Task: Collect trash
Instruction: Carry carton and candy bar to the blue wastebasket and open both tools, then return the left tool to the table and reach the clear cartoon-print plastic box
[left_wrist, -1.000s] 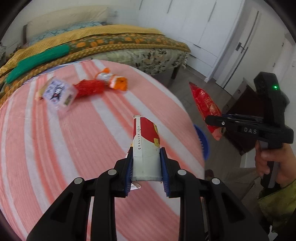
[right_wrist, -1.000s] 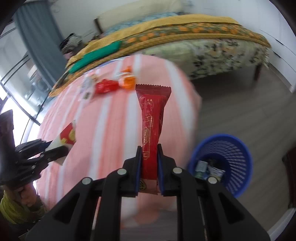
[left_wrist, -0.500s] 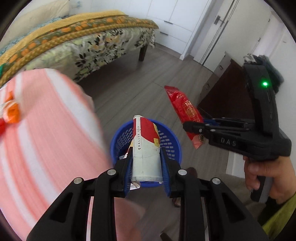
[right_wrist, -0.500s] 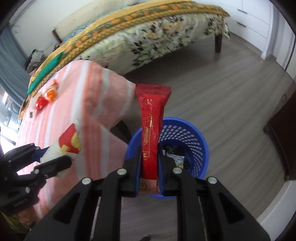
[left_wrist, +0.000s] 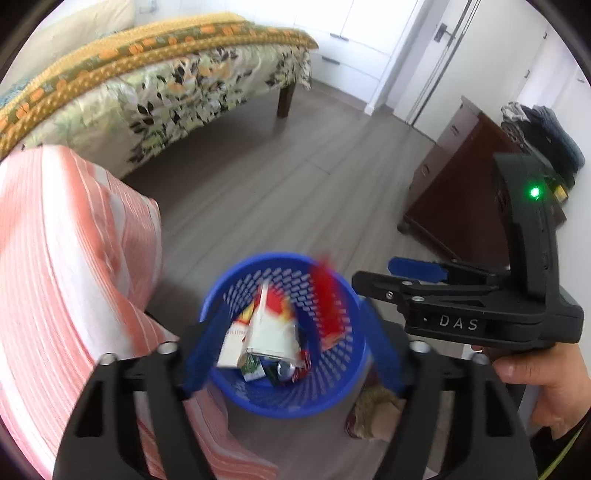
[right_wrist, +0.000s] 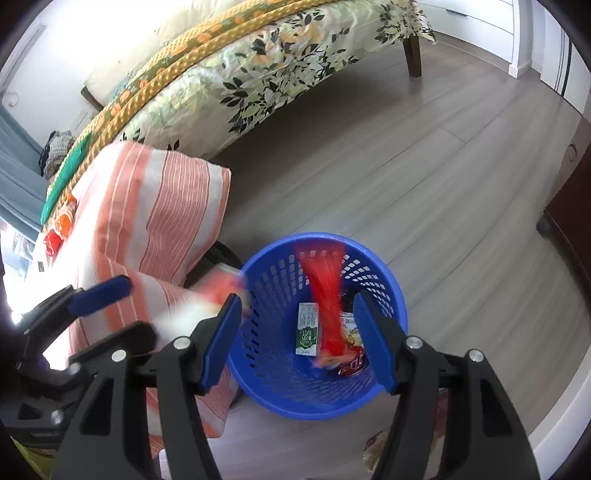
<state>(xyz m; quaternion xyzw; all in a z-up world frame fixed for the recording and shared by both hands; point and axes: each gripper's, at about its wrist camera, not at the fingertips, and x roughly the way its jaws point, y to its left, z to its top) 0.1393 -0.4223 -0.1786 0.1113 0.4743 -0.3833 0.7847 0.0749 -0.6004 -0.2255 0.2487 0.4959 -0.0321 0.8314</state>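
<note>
A: Left gripper?
B: Spread wide, jaws just been opening, blue pads well apart, gripping nothing. Poised right above the blue basket.
A: And the paper cup?
B: Loose, blurred, between the spread pads but free of both, tipped over the basket's mouth, white with a red and yellow print.
A: Right gripper?
B: Also released, jaws just been opening, pads clear on either side. Hung over the same basket, slightly to the other side of it.
A: The red wrapper?
B: Smeared with blur, long and upright, inside the basket's rim, touching neither pad.
A: Already in the basket?
B: A green and white carton lying flat on the bottom, plus other packets beside it, too jumbled to tell apart.
A: Around the basket?
B: Standing on grey wood-look floor, just beside the hanging corner of the orange striped tablecloth. More wrappers up on the cloth, far end. Further off, a bed with a floral sheet and a yellow patterned blanket. Dark brown cabinet off to the right in the left-wrist view, with a hand on the right gripper's handle.
</note>
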